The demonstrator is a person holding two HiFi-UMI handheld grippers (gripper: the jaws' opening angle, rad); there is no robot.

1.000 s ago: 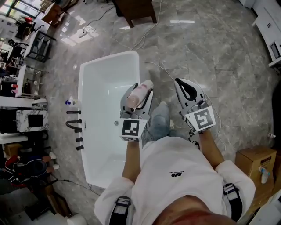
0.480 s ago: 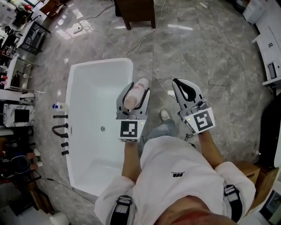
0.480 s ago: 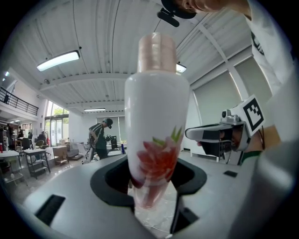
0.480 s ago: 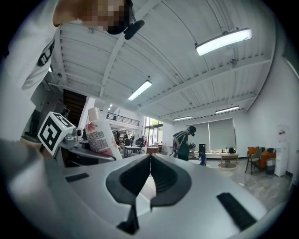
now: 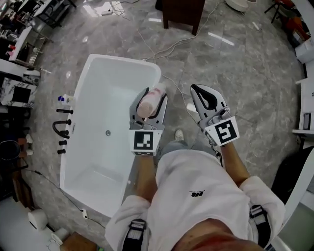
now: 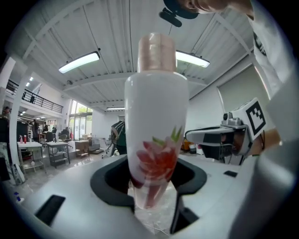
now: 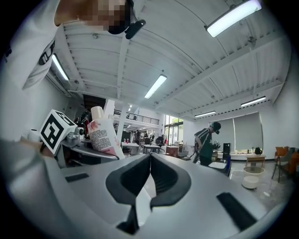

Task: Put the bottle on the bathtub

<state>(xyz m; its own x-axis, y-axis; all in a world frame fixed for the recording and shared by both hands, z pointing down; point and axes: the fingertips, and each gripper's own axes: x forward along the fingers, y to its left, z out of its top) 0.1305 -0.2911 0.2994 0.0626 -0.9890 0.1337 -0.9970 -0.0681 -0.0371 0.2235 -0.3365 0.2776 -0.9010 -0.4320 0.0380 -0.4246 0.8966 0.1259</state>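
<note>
A white bottle [image 5: 149,101] with a pale pink cap and a red flower print [image 6: 156,121] stands upright between the jaws of my left gripper [image 5: 150,100], which is shut on it. The gripper holds it in the air above the right rim of the white bathtub [image 5: 93,93], which lies on the grey floor to my left. My right gripper [image 5: 202,94] is shut and empty, held to the right of the left one. In the right gripper view the jaws [image 7: 149,161] meet with nothing between them, and the bottle [image 7: 105,133] shows at the left.
Black taps [image 5: 61,128] and a small blue-topped bottle [image 5: 62,98] sit along the tub's left rim. A dark wooden table [image 5: 182,12] stands beyond the tub, with cables [image 5: 167,44] on the floor. A person [image 7: 205,140] stands in the background of the right gripper view.
The view has shifted, so the tub now lies tilted and a little farther right in the picture. Both grippers keep their places relative to each other; the bottle stays held.
</note>
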